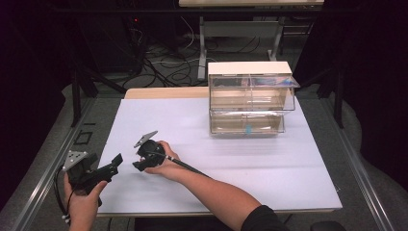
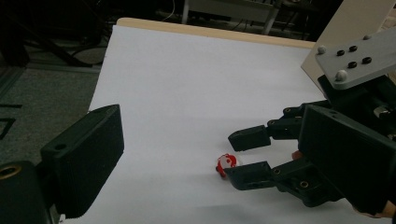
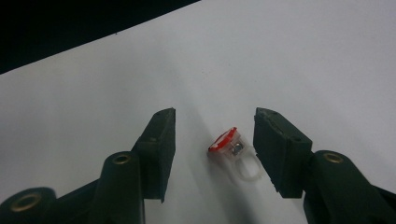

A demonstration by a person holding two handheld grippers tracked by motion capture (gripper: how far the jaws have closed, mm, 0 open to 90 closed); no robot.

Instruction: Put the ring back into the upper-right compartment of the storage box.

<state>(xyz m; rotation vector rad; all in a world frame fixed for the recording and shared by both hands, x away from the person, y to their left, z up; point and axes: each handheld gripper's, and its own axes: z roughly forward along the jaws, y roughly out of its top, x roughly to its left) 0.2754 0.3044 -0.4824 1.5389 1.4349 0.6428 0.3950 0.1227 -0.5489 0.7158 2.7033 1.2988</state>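
At the left edge of the table, a person's left hand (image 1: 82,202) holds the left gripper (image 1: 115,162) low over the grey border beside the white table cover (image 1: 216,144); in the left gripper view one black jaw stands at the frame's left with nothing against its pad, and whether the pair is spread or closed cannot be told. Just to its right, the right gripper (image 1: 137,166) points leftward and down at the cover, gripped in the right hand (image 1: 166,163) with the forearm running in from the lower right. Its jaws stand partly apart, with a small plastic toy ring (image 3: 233,151) lying on the white sheet between them. The ring, red-topped with a clear band, sits close to the right-hand pad in the right gripper view, and a gap remains on the other side; neither pad presses on it. From the left gripper view the same ring (image 2: 227,163) shows at the tips of the right gripper (image 2: 247,156). Farther right and toward the back of the table stands a clear acrylic drawer box (image 1: 250,98), well apart from both hands.
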